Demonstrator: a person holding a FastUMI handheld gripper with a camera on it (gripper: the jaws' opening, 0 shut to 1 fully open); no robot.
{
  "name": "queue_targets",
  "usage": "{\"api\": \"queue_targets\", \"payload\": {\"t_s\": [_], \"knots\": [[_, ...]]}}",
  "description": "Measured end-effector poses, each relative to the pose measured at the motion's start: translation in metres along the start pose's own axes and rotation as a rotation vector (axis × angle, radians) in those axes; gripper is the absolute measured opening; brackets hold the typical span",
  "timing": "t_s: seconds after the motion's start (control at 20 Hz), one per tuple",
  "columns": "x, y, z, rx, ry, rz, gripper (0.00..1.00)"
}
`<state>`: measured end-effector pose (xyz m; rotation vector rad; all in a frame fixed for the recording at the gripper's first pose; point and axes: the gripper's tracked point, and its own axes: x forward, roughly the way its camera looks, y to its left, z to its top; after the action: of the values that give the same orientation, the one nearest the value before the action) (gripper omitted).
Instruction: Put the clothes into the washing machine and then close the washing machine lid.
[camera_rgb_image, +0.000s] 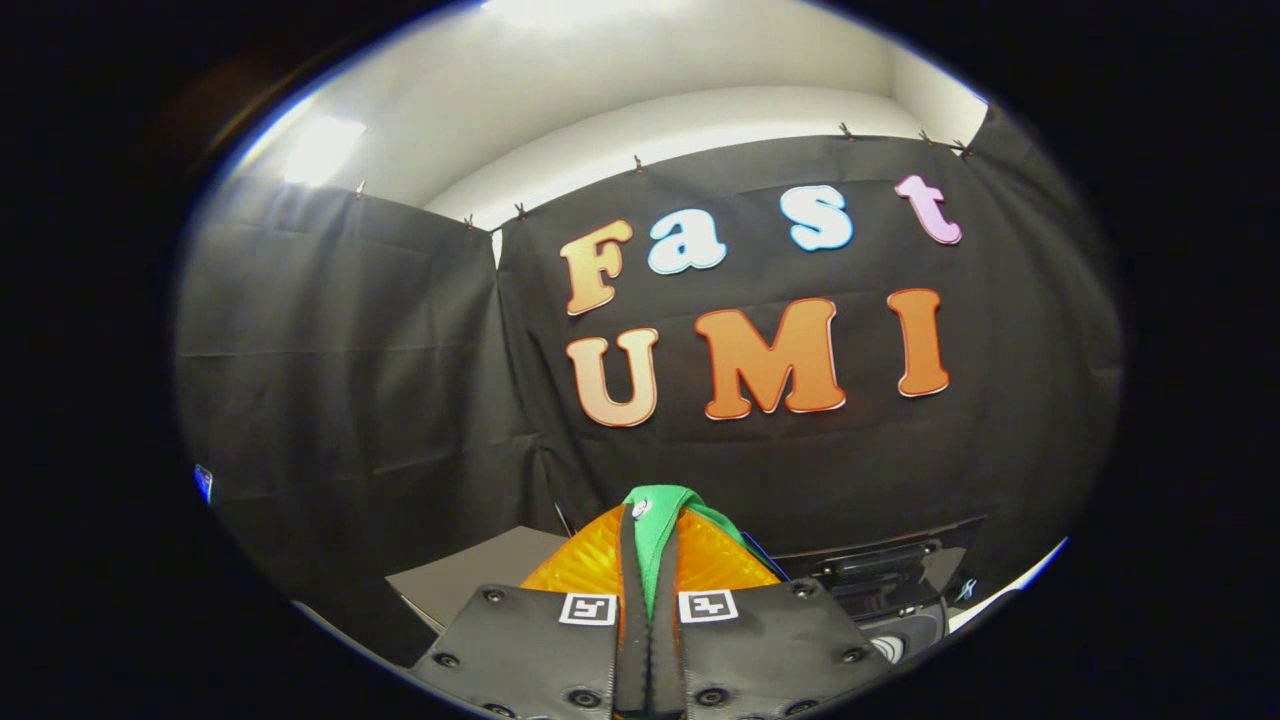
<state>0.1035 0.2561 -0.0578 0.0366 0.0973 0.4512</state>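
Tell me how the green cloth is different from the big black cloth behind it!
The green cloth is a small piece pinched between the gripper fingers, which are closed on it; the black cloth is a big sheet covering the booth wall. The green cloth is bunched and folded, while the black cloth hangs flat from clips along its top. Both are soft fabric.

My gripper is up and pointing level, straight ahead, and my two fingers are squeezed almost together with just a thin gap between them. Both press on a green garment pinched in that gap, its fold bunching up just past the fingertips.
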Motion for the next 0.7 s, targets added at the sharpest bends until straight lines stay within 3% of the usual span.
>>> {"api": "queue_targets", "payload": {"t_s": [0.35,0.7], "knots": [[-0.024,-0.099,-0.014,-0.011,0.036,-0.138,0.09],[-0.014,-0.175,-0.079,0.031,0.153,-0.209,0.09]]}}
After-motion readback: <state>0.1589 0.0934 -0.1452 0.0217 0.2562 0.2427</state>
